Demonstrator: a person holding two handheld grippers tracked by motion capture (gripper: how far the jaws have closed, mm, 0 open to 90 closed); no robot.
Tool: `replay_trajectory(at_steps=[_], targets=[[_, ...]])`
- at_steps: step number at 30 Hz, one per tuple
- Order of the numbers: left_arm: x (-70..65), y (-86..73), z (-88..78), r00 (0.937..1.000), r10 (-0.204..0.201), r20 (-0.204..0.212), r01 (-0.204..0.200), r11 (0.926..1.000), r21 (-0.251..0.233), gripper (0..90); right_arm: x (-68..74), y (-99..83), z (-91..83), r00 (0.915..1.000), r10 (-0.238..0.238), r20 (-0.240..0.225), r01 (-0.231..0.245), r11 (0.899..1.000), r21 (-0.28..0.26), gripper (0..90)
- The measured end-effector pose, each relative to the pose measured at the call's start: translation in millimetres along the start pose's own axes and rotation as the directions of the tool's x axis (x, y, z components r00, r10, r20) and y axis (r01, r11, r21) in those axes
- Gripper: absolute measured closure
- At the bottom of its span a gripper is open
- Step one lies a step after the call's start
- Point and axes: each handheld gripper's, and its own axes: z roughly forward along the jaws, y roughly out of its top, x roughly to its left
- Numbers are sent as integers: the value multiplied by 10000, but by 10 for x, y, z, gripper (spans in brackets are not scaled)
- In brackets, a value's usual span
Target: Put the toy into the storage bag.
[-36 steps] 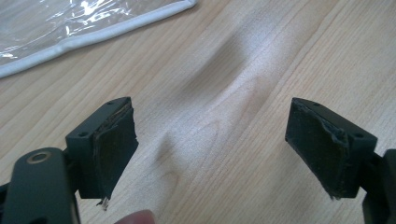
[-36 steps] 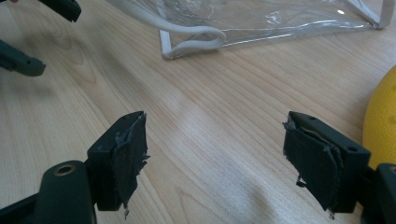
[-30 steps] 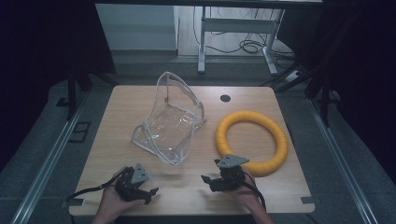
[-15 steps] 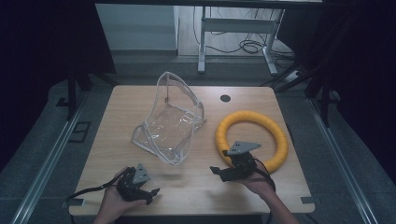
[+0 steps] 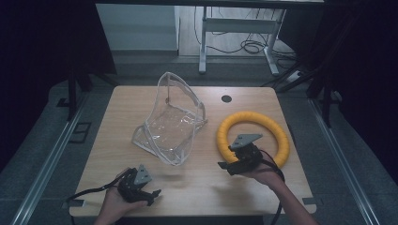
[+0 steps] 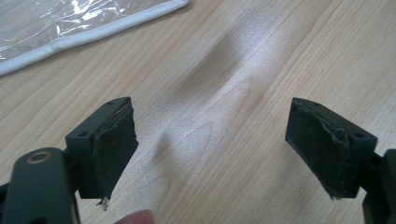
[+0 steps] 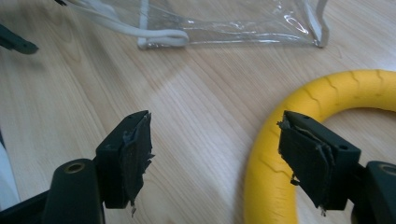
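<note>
- Since the earlier frames, the right gripper [image 5: 228, 166] has travelled away from the near table edge toward the yellow foam ring [image 5: 253, 137]; the left gripper [image 5: 149, 196] has held its place.
- Right gripper: jaws apart and empty, having just been closing slightly. In the right gripper view one pad [image 7: 306, 158] stands in front of the ring's near-left arc [image 7: 273, 168]; contact there cannot be told. Bare wood lies between the jaws.
- Ring: flat on the wooden table [image 5: 206, 183], to the right of the clear plastic bag [image 5: 171, 123] and apart from it.
- Left gripper: held by the person's left hand [image 5: 112, 206] well to the left of the ring, at the near table edge. Jaws wide apart, nothing between them, bare wood beneath [image 6: 224, 116].
- Bag: stands open, left of the ring. Its white-trimmed edge [image 6: 93, 32] appears beyond the left jaws.
- Small dark round spot [image 5: 226, 98]: on the tabletop beyond the ring.
</note>
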Motion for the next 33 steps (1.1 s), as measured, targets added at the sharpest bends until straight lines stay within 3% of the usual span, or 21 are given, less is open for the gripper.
replay_trajectory(at_steps=[11,26,33], targets=[[0,-1,2,10000,11,0,-11,10000,12,163,-229,32,19,9998,115,145,-128,9956,928,273],[-3,-2,12,10000,13,-30,-12,10000,54,162,-422,-45,69,9971,365,674,-461,9881,1470,280],[-4,-2,10,10000,4,-24,-4,10000,37,162,-484,-87,98,9962,378,783,-530,9781,2015,276]])
